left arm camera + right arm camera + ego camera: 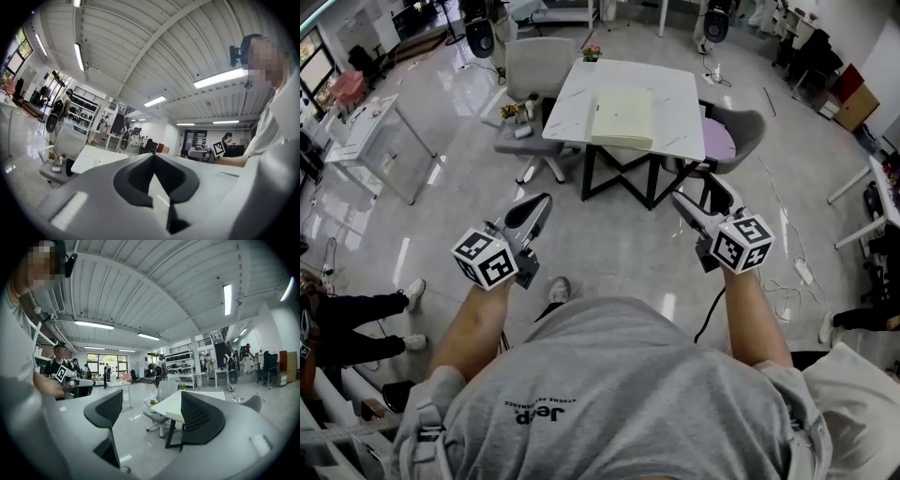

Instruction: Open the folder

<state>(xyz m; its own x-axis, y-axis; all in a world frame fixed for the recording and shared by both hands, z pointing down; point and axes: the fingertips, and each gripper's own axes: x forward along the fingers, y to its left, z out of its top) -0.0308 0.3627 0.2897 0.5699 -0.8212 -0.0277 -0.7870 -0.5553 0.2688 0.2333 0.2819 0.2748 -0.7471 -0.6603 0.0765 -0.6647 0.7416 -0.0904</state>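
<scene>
Head view: left gripper (539, 206) and right gripper (694, 197) are held level over open floor (619, 234), well short of the desk (670, 89). The folder (623, 117) lies flat at the desk's near edge.
Left gripper view: jaws meet, nothing between.
Right gripper view: jaws spread wide, empty, the desk beyond them.

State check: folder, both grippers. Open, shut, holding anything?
folder: closed, lying flat on the white table, nothing touching it.
left gripper: shut, jaws together with nothing between them, well short of the table.
right gripper: open, jaws apart and empty, well short of the table.
</scene>
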